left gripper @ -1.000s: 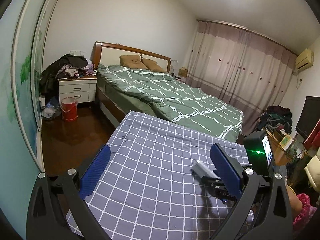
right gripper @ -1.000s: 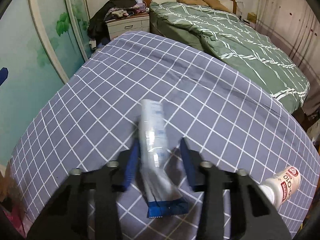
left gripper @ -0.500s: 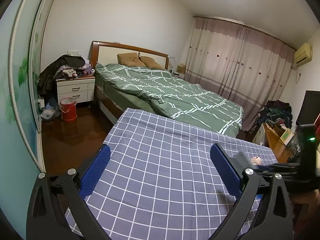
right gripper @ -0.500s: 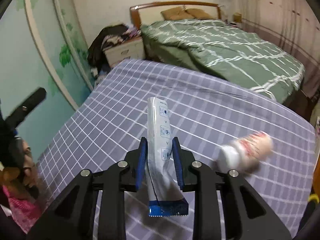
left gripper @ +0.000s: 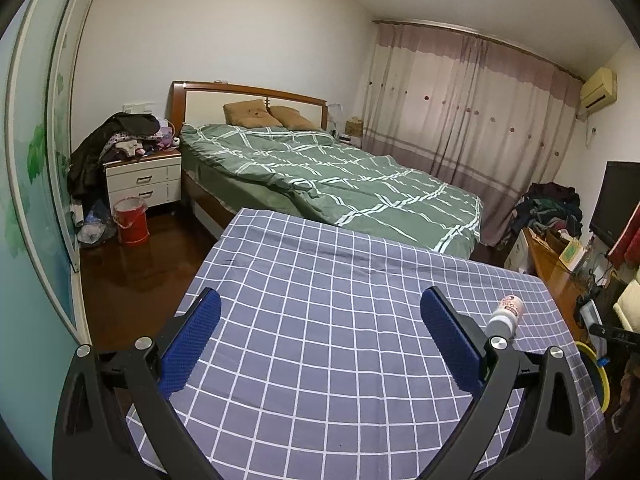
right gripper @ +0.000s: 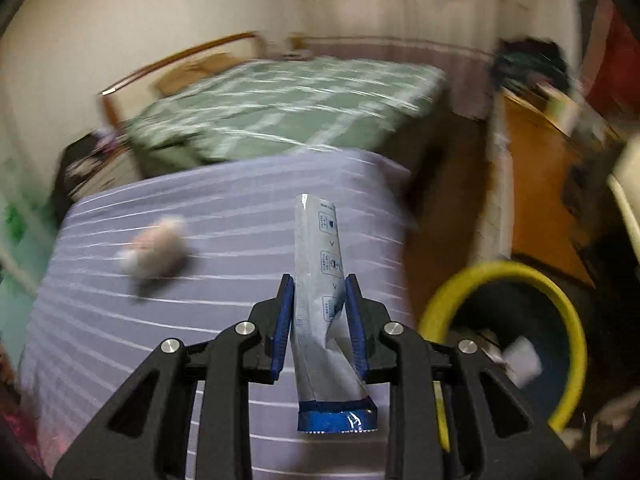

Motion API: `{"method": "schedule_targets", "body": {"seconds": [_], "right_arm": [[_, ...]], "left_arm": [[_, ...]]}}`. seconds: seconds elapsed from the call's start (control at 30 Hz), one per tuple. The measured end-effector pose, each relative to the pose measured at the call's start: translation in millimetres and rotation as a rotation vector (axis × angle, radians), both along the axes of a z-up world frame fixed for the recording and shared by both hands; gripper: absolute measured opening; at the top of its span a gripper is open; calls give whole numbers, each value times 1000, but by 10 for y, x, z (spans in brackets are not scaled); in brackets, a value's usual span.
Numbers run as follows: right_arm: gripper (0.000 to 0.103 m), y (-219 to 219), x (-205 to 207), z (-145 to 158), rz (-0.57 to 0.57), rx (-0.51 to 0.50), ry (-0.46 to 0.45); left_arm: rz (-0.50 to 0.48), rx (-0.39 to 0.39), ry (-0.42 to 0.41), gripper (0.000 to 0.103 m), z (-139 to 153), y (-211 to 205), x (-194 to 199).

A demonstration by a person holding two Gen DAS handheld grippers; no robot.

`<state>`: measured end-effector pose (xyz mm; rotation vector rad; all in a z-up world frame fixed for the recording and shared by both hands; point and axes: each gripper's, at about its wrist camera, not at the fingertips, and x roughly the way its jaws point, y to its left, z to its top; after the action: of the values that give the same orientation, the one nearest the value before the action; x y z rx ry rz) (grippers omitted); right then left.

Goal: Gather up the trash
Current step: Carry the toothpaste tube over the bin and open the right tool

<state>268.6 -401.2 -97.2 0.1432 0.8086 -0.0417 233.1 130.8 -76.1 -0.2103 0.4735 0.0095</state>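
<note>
Wrapper [right gripper: 320, 280] clamped in right tongs [right gripper: 320, 300], near bin [right gripper: 564, 312].

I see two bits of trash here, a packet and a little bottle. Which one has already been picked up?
The silver-and-blue packet: the right gripper is clamped on it, near the yellow-rimmed bin. The small bottle lies on the checked cloth, untouched.

The right gripper [right gripper: 320, 320] has swung its clamped wrapper [right gripper: 326, 280] toward the yellow-rimmed bin [right gripper: 560, 300].
</note>
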Motion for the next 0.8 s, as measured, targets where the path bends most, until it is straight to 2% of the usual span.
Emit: {"method": "schedule_targets", "body": {"seconds": [0.2, 0.33, 0.4, 0.47, 0.57, 0.63, 0.7, 0.8], "right_arm": [[26, -889, -181, -410, -234, -1, 95], [27, -1199, -257, -580, -308, 4, 130], [36, -1298, -264, -621, -345, 4, 138], [37, -1364, -287, -623, -377, -1, 135], [38, -1373, -316, -521, -410, 35, 103], [43, -1236, -295, -334, -399, 77, 45], [51, -1043, -251, -133, -367, 104, -21], [54, -635, -159, 170, -279, 156, -132]], "left_arm": [[-36, 12, 12, 98, -28, -99, 32], [-66, 38, 22, 98, -63, -204, 52], [-86, 50, 26, 98, -80, -273, 60], [-112, 54, 34, 98, -95, -344, 70], [-152, 53, 49, 98, -89, -468, 82], [-185, 46, 60, 98, -75, -562, 99], [-234, 49, 72, 98, -38, -708, 114], [-311, 96, 83, 98, 49, -1000, 128]]}}
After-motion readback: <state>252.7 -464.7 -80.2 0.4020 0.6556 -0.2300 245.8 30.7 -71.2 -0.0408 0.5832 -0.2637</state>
